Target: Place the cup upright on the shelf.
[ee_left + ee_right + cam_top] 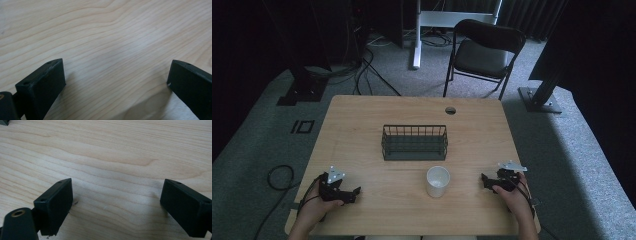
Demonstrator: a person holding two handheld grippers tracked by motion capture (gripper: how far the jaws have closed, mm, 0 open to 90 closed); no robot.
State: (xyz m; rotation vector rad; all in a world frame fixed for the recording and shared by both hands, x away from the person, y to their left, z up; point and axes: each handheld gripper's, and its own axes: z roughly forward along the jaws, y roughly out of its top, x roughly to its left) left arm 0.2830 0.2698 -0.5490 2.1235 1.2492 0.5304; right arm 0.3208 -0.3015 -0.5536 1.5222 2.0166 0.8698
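Observation:
A white paper cup (438, 181) stands upright on the wooden table (362, 130), in front of a dark wire basket (414, 142) at the table's middle. My left gripper (353, 193) rests near the front left edge, held by a hand, well to the left of the cup. My right gripper (485, 181) rests near the front right edge, to the right of the cup. In the left gripper view the left gripper (116, 75) has its jaws wide apart over bare wood. The right gripper (116, 195) in its own view is likewise open with nothing between its jaws.
A round cable hole (450, 110) sits near the table's far edge. Beyond the table stand a black folding chair (484, 52) and a white desk leg (416, 35). Cables (367, 65) lie on the grey carpet, and dark stands flank both sides.

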